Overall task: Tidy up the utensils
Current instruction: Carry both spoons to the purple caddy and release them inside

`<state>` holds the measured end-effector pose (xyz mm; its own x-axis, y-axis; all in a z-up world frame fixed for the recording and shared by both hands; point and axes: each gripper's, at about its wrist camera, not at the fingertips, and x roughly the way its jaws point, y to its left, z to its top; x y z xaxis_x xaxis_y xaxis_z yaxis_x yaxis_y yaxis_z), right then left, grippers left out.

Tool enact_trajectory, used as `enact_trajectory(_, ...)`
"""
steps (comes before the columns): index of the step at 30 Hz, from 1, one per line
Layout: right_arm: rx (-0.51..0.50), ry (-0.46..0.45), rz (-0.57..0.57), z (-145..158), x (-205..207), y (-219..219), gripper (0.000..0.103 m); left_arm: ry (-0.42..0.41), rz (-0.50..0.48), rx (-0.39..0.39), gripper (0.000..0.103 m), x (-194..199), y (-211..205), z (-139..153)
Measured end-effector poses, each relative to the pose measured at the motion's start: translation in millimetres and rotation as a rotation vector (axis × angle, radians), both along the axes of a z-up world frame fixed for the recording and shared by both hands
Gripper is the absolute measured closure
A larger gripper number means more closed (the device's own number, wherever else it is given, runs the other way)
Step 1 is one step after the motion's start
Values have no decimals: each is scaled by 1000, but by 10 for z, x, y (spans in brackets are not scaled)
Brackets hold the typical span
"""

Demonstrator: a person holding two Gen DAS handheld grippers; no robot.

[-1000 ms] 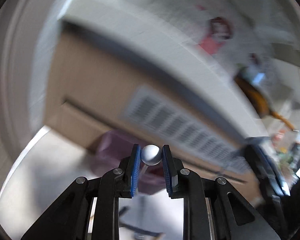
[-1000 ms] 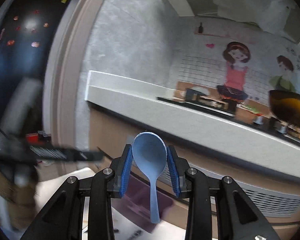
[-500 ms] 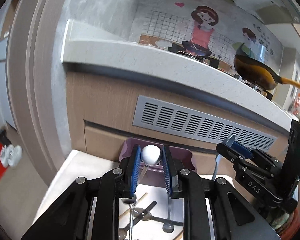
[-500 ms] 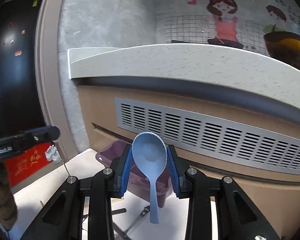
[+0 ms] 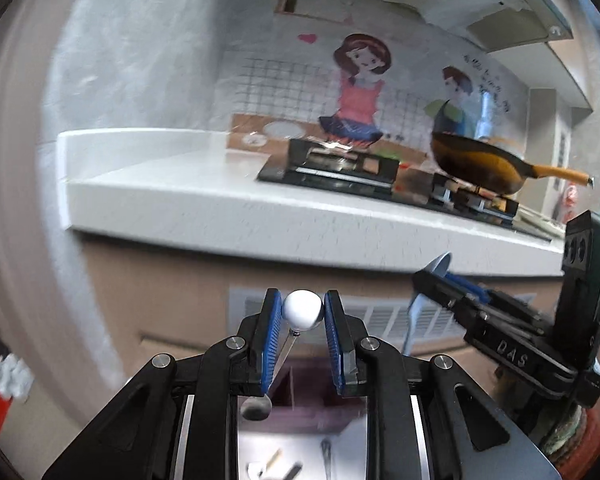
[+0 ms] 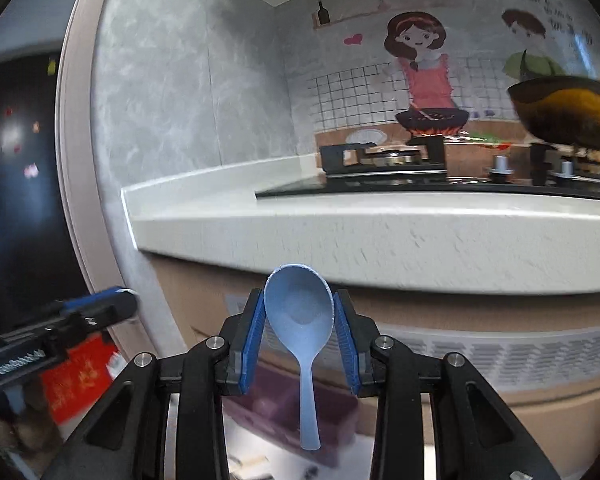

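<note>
Step in hand: we judge this the carry stage, with one utensil lifted in each gripper above the low table and neither yet set into the purple bin.
Left gripper: clamped on the white ball end of a thin metal utensil whose stem slants down to a small dark head; what kind of utensil it is we cannot tell.
Right gripper: pads pressed on either side of the bowl of a light blue plastic spoon, bowl up, handle hanging straight down.
Where the spoon sits: held in the air in front of the white countertop, its handle tip over the bin's near edge as the right wrist view shows it.
Bin: low in both views, partly hidden by the grippers; its compartments are not visible.
Loose utensils: a few blurred pieces lie on the table below the left gripper.
Next move calls for: lowering each gripper over the bin, lining handle and stem with the opening, then releasing only once the tips are inside.
Risk: both grips are at the top ends, so the hanging parts may swing.
</note>
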<state>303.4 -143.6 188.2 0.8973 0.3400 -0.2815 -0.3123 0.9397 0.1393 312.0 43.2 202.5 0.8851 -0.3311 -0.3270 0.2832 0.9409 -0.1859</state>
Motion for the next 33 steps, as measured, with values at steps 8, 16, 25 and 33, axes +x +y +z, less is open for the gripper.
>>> enact_trajectory(8,-44,8,6,-528,450,201,70,108,-81,-64,80,755,23,-656)
enact_trajectory(16,-126,144,27,-1152,599,255,65,198,-58,-89,68,862,101,-1210)
enact_trajectory(25,-277,129,56,-1137,31,349,65,239,49,-24,48,134,222,-1378)
enact_trajectory(33,-278,420,264,-1711,-174,381,64,365,127,30,45,-503,406,-1896)
